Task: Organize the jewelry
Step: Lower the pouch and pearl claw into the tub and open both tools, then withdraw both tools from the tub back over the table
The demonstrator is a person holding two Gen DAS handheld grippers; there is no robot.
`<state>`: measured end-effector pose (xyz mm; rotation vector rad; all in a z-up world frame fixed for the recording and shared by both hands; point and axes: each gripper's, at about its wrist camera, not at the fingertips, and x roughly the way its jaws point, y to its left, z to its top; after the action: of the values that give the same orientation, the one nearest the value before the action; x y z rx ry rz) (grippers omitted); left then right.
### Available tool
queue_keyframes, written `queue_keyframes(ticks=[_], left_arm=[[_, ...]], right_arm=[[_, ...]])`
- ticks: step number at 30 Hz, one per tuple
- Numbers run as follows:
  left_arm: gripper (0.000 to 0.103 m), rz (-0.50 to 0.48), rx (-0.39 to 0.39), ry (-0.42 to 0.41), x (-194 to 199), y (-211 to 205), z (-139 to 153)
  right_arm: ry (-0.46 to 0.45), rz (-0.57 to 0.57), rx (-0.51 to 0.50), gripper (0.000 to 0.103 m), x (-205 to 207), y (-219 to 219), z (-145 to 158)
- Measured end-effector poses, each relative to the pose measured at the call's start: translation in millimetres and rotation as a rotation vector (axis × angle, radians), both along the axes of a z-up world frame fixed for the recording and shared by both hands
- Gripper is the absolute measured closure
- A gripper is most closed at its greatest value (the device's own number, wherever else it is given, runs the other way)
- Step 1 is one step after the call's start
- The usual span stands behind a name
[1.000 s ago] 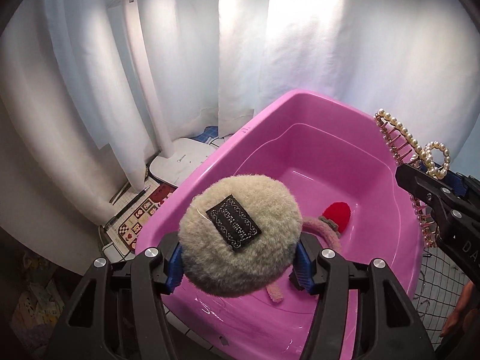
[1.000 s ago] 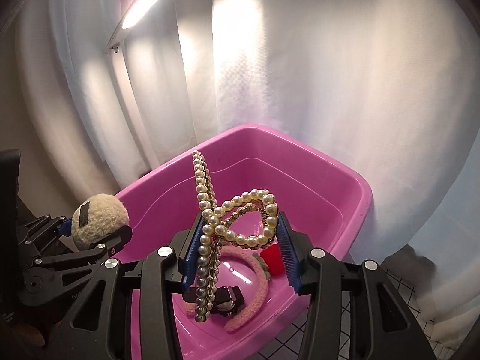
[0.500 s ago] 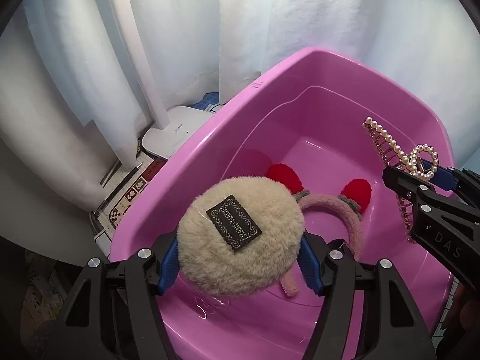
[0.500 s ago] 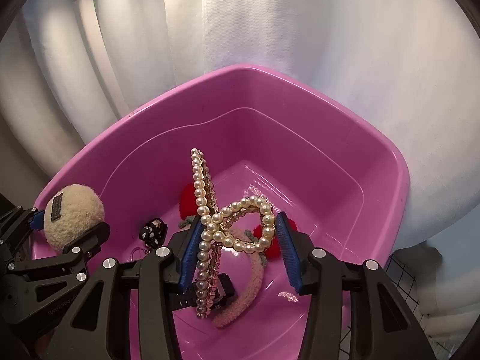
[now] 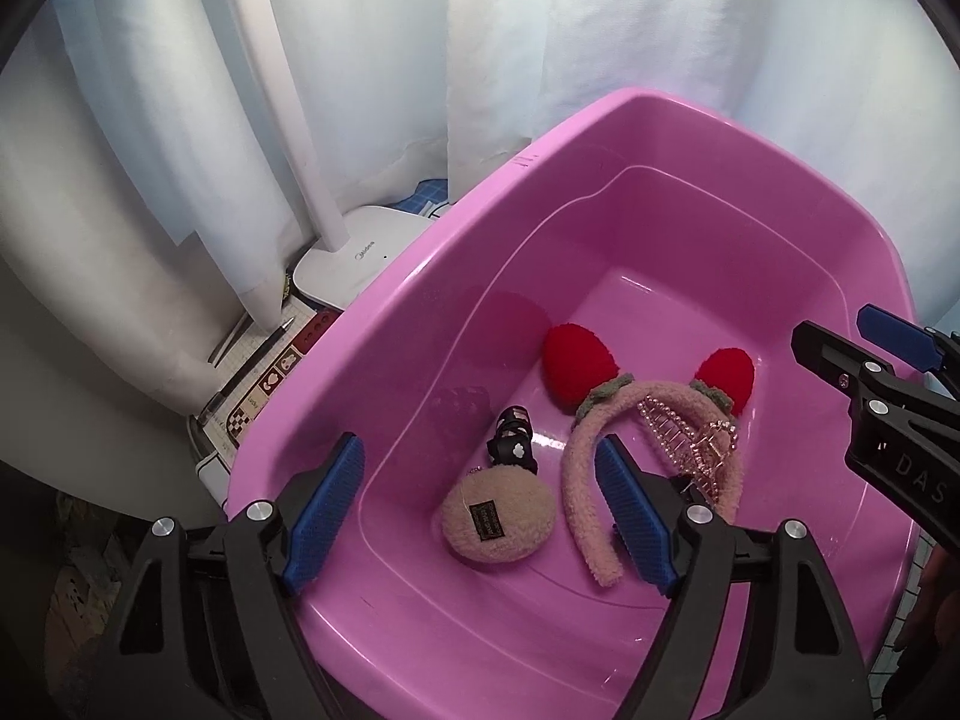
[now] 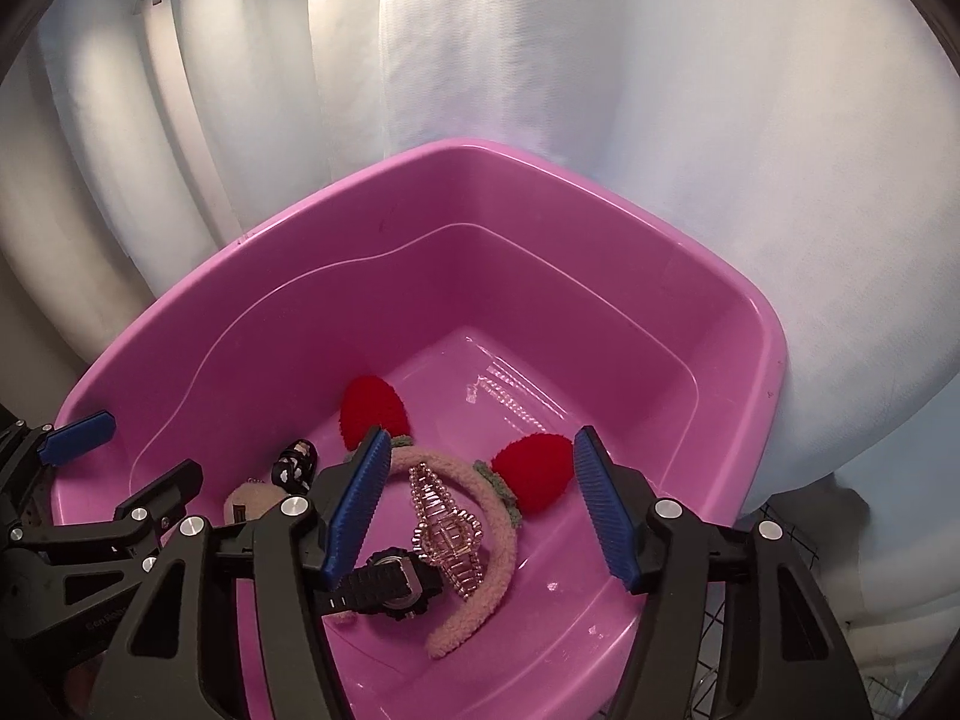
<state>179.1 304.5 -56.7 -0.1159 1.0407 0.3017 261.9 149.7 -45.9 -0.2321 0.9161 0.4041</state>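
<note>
A pink plastic tub [image 5: 432, 264] [image 6: 744, 312] holds the jewelry. Inside lie a fuzzy beige pom-pom [image 5: 498, 519] [image 6: 243, 501], a pink headband with red ears [image 5: 585, 516] [image 6: 498, 531], a pearl hair claw [image 5: 690, 441] [image 6: 447, 531], a small black charm [image 5: 513, 444] [image 6: 294, 465] and a black watch [image 6: 390, 591]. My left gripper [image 5: 480, 516] is open and empty above the pom-pom. My right gripper [image 6: 477, 516] is open and empty above the hair claw.
White curtains [image 5: 360, 60] [image 6: 600, 90] hang behind the tub. A white lamp base [image 5: 360, 255] and pole stand left of it, by a patterned mat [image 5: 264, 384]. A black wire grid [image 6: 780, 528] shows at the lower right.
Both grippers have opened. The pom-pom has dropped from the left gripper into the tub, and the pearl hair claw has dropped from the right gripper onto the headband.
</note>
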Motion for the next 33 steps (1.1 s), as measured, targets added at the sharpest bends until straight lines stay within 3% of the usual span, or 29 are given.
queue_keyframes(ticks=[9, 21, 33], left_arm=[[0.025, 0.001, 0.006, -0.020, -9, -4, 9], [0.025, 0.018, 0.014, -0.070, -37, -15, 21], [0.022, -0.091, -0.003, -0.135, -74, -62, 33]], right_arm=[[-0.016, -0.005, 0.013, 0.042, -11, -7, 9], [-0.059, -0.038, 0.095, 0.042, -59, -38, 22], [-0.123, -0.114, 0.167, 0.042, -127, -103, 34]])
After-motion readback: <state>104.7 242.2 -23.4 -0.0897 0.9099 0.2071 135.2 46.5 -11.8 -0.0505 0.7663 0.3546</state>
